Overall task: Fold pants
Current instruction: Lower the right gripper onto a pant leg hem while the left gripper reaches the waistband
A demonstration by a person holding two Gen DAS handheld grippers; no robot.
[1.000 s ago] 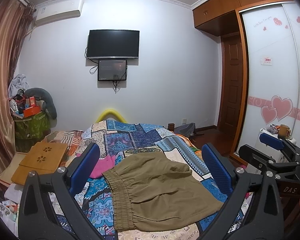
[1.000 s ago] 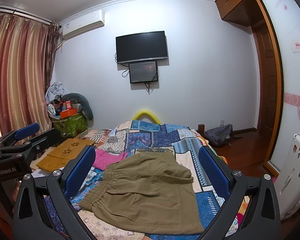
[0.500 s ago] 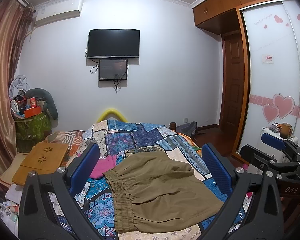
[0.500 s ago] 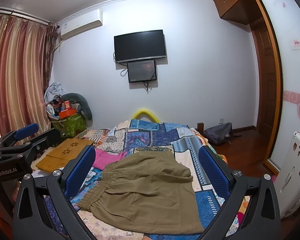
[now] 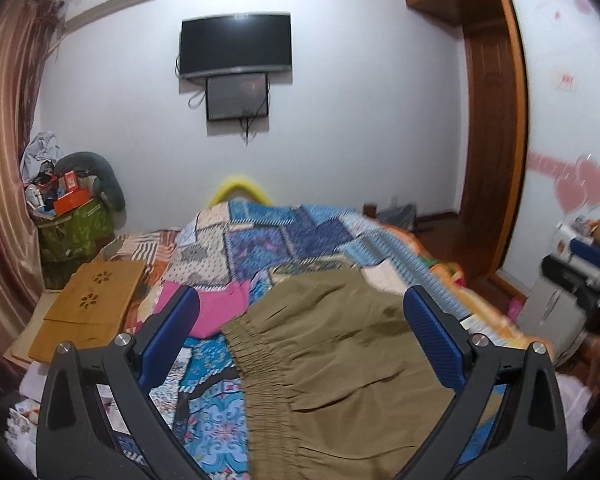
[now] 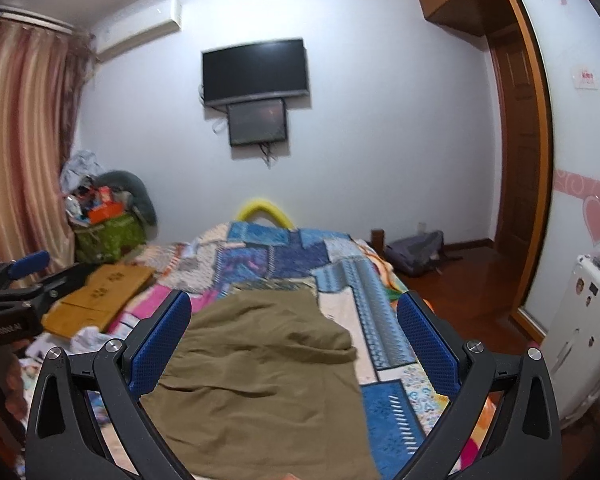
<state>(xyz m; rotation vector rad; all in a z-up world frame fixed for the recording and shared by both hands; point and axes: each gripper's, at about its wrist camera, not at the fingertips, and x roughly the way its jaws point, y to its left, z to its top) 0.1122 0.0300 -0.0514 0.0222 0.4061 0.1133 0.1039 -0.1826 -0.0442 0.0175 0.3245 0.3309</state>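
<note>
Olive-brown pants [image 5: 332, 364] lie spread on the patchwork bedspread [image 5: 268, 236], the elastic waistband [image 5: 256, 372] toward the left. My left gripper [image 5: 300, 336] hovers above them, open, nothing between its blue pads. In the right wrist view the same pants [image 6: 260, 368] lie under my right gripper [image 6: 294, 340], which is open and empty too. The left gripper [image 6: 16, 280] shows at that view's left edge, and the right gripper [image 5: 584, 268] at the left wrist view's right edge.
A pink garment [image 5: 216, 312] lies beside the waistband. A wooden lap tray [image 5: 92, 300] rests on the bed's left side. A green basket of clutter [image 5: 72, 224] stands by the curtain. A white appliance [image 6: 580, 340] and wardrobe are to the right. A grey bag [image 6: 416, 248] lies on the floor.
Both grippers have moved forward and lower toward the pants, which now fill more of each view. The frames are blurred from motion. The pants have not moved.
</note>
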